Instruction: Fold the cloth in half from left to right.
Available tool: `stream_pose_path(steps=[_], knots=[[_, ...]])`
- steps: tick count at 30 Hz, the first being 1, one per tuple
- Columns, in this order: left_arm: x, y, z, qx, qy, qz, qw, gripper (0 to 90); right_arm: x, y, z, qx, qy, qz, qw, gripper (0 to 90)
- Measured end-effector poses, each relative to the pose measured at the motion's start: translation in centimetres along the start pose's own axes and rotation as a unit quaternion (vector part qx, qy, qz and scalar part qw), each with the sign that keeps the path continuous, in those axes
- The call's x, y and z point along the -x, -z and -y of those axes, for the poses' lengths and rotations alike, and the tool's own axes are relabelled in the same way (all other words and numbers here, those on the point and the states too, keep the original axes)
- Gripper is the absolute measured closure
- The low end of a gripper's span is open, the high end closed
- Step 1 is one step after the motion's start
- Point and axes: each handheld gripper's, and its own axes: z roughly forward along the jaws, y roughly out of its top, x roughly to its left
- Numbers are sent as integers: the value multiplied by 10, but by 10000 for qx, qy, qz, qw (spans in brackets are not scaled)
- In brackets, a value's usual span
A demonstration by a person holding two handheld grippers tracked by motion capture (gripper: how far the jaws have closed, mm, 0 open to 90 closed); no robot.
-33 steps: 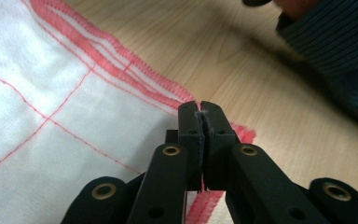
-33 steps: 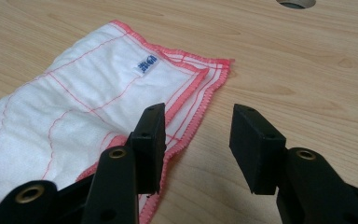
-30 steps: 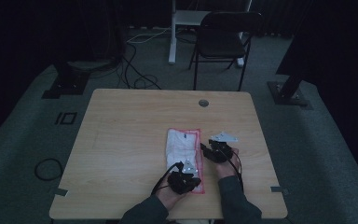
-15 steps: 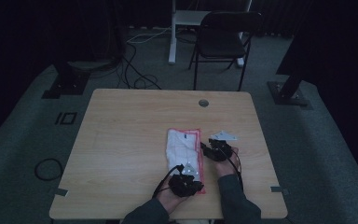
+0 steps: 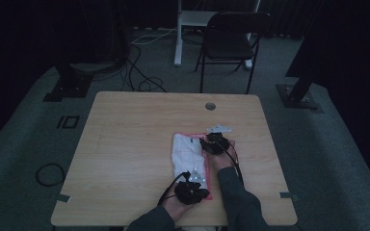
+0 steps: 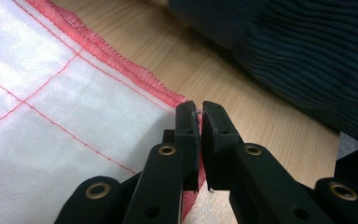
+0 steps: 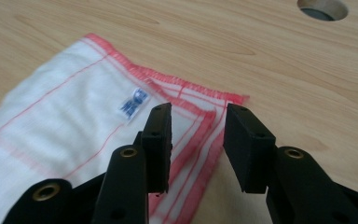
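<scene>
A white cloth point(image 5: 185, 154) with a pink-red hem lies folded on the wooden table point(image 5: 135, 144). My left gripper point(image 5: 196, 174) is at the cloth's near right corner. In the left gripper view its jaws point(image 6: 199, 107) have just been closing and stand almost together, with the red hem of the cloth point(image 6: 51, 116) in the narrow slit. My right gripper point(image 5: 208, 140) is at the far right corner. Its jaws point(image 7: 198, 116) have just been closing too. They stand apart over the hemmed corner of the cloth point(image 7: 65, 116), which lies flat below them.
A round cable hole point(image 5: 210, 106) sits near the table's far edge, also seen as the hole point(image 7: 321, 8). A small blue label point(image 7: 134, 105) is sewn on the cloth. A dark sleeve point(image 6: 298, 60) lies just right of my left gripper. A chair point(image 5: 231, 43) stands beyond the table.
My right gripper has slid left onto the cloth's far right corner. The left gripper has stayed at the near corner.
</scene>
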Motion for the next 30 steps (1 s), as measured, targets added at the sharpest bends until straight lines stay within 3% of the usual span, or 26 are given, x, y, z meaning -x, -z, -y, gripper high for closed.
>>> stream_pose_path(steps=[6, 8, 11, 13, 20, 30], knots=[[0, 0, 1, 18, 14, 2, 10000, 859, 3, -21, -3, -380, -145, -188, 9990, 603], [0, -1, 1, 22, 19, 9, 10000, 859, 3, -21, -5, -443, -142, -234, 9986, 687], [0, -1, 1, 37, 26, 17, 10000, 859, 2, -19, -7, -420, 43, -208, 9989, 832], [0, -1, 1, 43, 39, 21, 10000, 858, 4, -18, -8, -353, 61, -181, 9992, 872], [1, -2, 0, 53, 38, 59, 10000, 857, 8, -12, -14, -163, 94, -149, 9997, 896], [2, -5, -3, 43, 41, 123, 9999, 850, 19, -15, -32, -195, 141, 117, 9996, 896]])
